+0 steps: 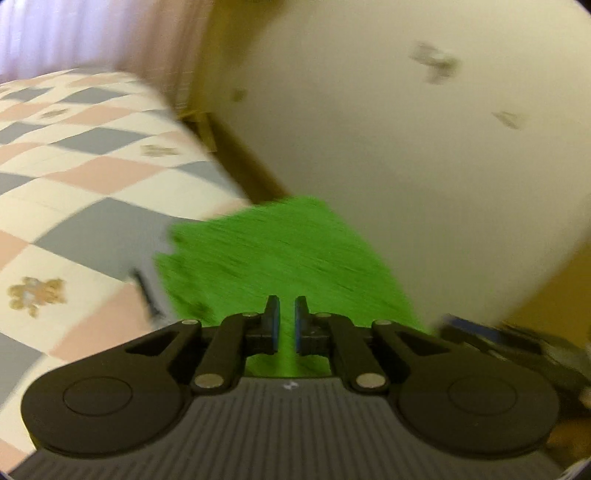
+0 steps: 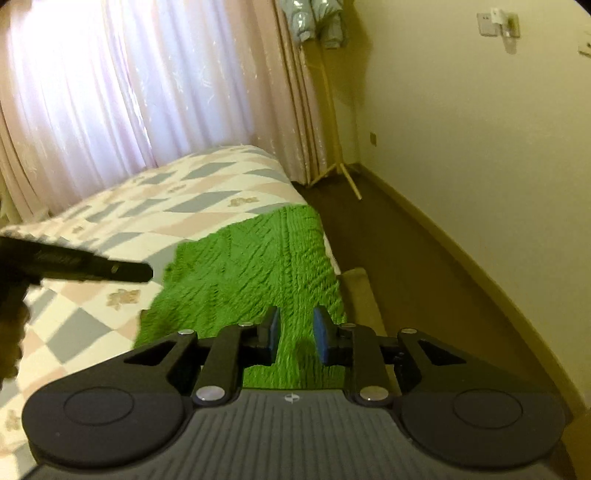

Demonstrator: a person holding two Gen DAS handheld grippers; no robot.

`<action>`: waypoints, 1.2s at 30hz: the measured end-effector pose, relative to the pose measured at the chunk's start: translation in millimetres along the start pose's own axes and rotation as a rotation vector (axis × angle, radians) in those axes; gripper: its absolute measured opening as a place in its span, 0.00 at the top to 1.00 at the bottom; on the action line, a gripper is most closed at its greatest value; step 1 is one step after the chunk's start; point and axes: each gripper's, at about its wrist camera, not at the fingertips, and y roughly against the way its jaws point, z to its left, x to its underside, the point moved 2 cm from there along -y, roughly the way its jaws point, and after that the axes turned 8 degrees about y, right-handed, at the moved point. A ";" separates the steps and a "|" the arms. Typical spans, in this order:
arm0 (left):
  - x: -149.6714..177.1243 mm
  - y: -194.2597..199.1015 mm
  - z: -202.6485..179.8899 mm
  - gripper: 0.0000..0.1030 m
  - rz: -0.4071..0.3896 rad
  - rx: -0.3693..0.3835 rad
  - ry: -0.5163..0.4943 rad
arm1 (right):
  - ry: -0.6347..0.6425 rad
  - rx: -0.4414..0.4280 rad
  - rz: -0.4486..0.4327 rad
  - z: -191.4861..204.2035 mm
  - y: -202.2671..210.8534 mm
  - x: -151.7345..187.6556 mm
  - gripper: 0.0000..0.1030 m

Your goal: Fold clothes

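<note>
Both hand-held grippers hover over a green knitted garment [image 2: 251, 269] that lies spread on the bed [image 2: 155, 206], at the bed's corner nearest the wall. Seen from the right wrist, the right hand-held gripper [image 2: 295, 334] has its blue-padded fingers [image 2: 322, 336] parted by a moderate gap, with only green knit showing between them and nothing gripped. Seen from the left wrist, the left hand-held gripper [image 1: 286, 323] has its fingers [image 1: 274, 321] drawn to a narrow gap; the garment [image 1: 280, 254] shows through that gap, and this blurred view does not settle whether any cloth is pinched. From the right wrist view, the left hand-held gripper [image 2: 92, 267] also appears as a dark bar reaching in from the left, its tip just beside the garment's left edge.

A bedcover checked in pink, grey and white [image 1: 85, 173] lies under the garment. Beyond the bed hang pale curtains [image 2: 96, 92]. Brown floor [image 2: 388, 236] runs between the bed and a cream wall [image 2: 480, 129], and a wooden coat stand [image 2: 332, 122] stands in the corner with pale clothing [image 2: 314, 18] on top.
</note>
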 end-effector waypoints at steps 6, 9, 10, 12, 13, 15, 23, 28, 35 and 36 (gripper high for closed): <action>71.8 -32.3 -19.6 0.90 0.099 -0.075 -0.159 | 0.055 0.002 0.115 8.7 -26.9 44.2 0.71; 75.7 -42.3 -14.0 0.90 0.093 -0.095 -0.127 | 0.092 0.006 0.122 11.6 -43.3 50.7 0.69; 71.7 -40.8 -16.9 0.90 0.086 -0.103 -0.137 | 0.088 -0.004 0.124 9.8 -41.7 45.9 0.69; 62.6 -32.4 -23.1 0.91 0.081 -0.114 -0.154 | 0.086 -0.030 0.140 3.9 -28.3 39.7 0.70; 57.0 -26.0 -25.3 0.91 0.072 -0.116 -0.157 | 0.081 -0.041 0.135 0.7 -20.9 32.6 0.70; 38.6 -9.1 -26.6 0.91 0.026 -0.117 -0.161 | 0.055 -0.060 0.085 -8.4 -5.6 16.7 0.70; -28.8 -38.3 -22.3 0.91 -0.035 -0.213 -0.142 | 0.159 -0.083 -0.009 -24.5 -68.8 -55.8 0.76; -0.6 -75.8 -15.1 0.89 0.054 -0.265 -0.149 | 0.235 -0.071 0.123 -19.7 -115.0 -31.1 0.85; -3.0 -70.7 -10.8 0.89 0.021 -0.300 -0.113 | 0.290 -0.084 0.117 -1.8 -124.6 -57.2 0.85; -9.4 -66.4 -11.2 0.89 0.000 -0.295 -0.113 | 0.247 -0.092 0.079 -5.2 -123.7 -65.1 0.84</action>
